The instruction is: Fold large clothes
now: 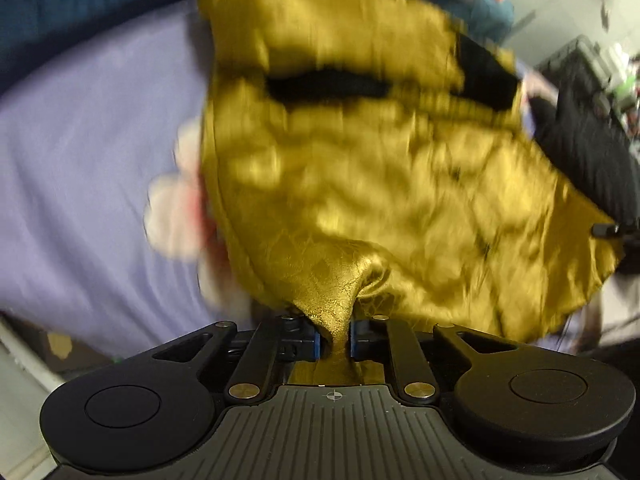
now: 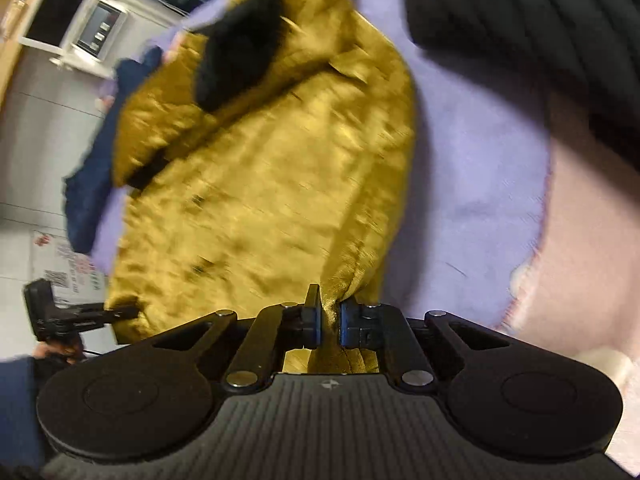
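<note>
A shiny mustard-gold garment with black trim patches lies over a lavender sheet. My left gripper is shut on a bunched fold of its near edge, and the cloth rises in a peak from the blue pads. In the right wrist view the same gold garment stretches away, with a black patch near its far end. My right gripper is shut on another pinch of its near hem. Both views are motion-blurred.
A dark ribbed garment and pink cloth lie to the right on the lavender sheet. Navy fabric hangs at the left edge. White-and-pink cloth sits beside the gold garment. The other gripper shows at the lower left.
</note>
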